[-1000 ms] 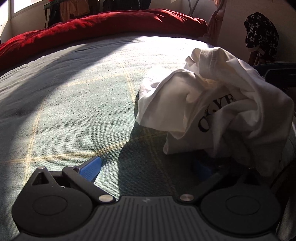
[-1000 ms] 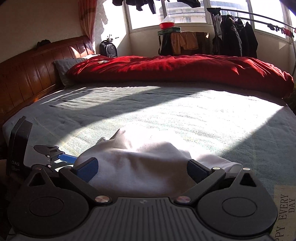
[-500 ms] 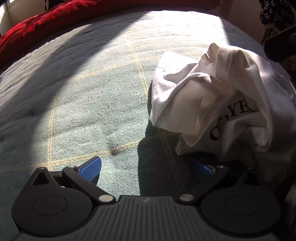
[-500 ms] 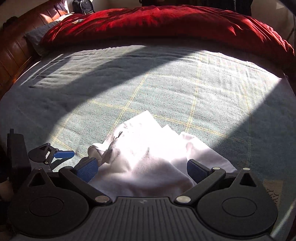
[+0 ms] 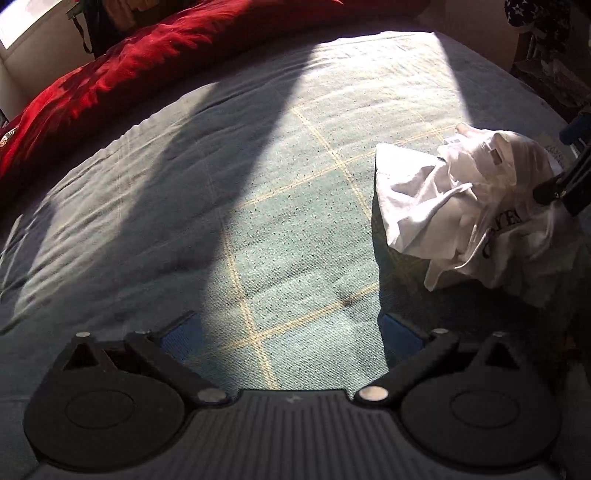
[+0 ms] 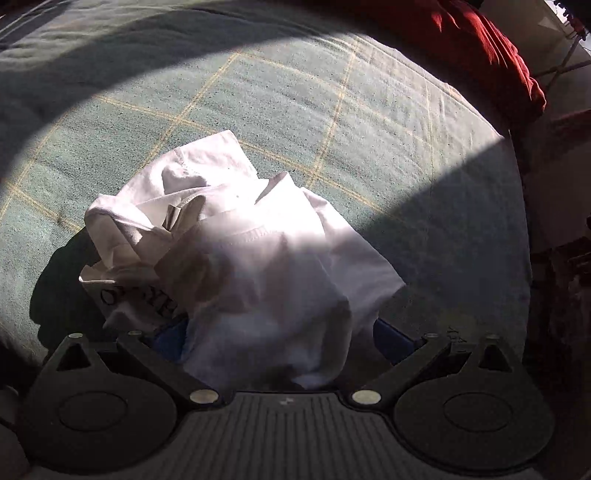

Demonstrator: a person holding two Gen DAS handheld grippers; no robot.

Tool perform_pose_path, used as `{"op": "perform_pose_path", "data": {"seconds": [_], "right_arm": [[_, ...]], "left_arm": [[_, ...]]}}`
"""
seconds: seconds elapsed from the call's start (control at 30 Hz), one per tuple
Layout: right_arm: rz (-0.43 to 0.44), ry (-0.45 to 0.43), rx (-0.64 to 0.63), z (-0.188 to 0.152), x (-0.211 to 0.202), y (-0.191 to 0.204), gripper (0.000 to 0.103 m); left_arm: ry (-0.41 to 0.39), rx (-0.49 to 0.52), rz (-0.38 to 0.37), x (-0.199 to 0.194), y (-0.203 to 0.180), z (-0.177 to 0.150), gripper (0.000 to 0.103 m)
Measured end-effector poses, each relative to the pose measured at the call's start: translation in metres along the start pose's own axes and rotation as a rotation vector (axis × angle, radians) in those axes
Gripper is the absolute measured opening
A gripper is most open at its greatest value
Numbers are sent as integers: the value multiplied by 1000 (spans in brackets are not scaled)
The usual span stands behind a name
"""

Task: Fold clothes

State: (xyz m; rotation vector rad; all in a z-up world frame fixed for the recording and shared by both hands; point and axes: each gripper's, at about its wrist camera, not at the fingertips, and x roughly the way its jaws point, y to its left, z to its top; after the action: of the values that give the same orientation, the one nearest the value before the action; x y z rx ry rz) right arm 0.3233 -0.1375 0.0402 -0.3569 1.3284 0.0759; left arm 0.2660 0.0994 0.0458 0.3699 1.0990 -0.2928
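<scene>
A crumpled white T-shirt (image 5: 461,214) with black lettering lies in a heap on the teal checked bedspread (image 5: 277,221), to the right of my left gripper (image 5: 291,336). That gripper hovers open over bare bedspread, apart from the shirt. In the right wrist view the same T-shirt (image 6: 240,258) fills the middle, and its near end lies between the spread blue pads (image 6: 391,339) of my right gripper (image 6: 280,339), which is open. A dark piece of the right gripper (image 5: 565,184) shows against the shirt's right side in the left wrist view.
A red duvet (image 5: 129,74) is bunched along the far side of the bed, and its end (image 6: 491,48) shows at top right. The bed's edge (image 6: 524,221) runs down the right, with dark floor clutter beyond. A star-patterned dark item (image 5: 543,14) hangs at far right.
My left gripper has drawn back to the left, so the shirt now sits farther right. The right gripper has tilted down over the shirt, which has sunk lower onto the bed.
</scene>
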Motion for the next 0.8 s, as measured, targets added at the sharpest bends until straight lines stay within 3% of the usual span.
{"op": "perform_pose_path", "data": {"seconds": [0.33,0.47,0.6,0.67,0.8], "right_arm": [[80,2,44,-15,11,-82,103],[170,34,92,-23,21,-127,103],[299,23,88,-24,18,-146,103],[358,11,97,-22,14,-151,103],[476,-16,124,-21,6,-154,103]], "left_arm": [[-36,50,-121,-11,-92,91,90],[-3,103,-118,0,-139,114,84],[51,147,-154,14,-161,119,80],[83,196,-160,23,-167,116,68],[138,275,-198,35,-163,108,58]]}}
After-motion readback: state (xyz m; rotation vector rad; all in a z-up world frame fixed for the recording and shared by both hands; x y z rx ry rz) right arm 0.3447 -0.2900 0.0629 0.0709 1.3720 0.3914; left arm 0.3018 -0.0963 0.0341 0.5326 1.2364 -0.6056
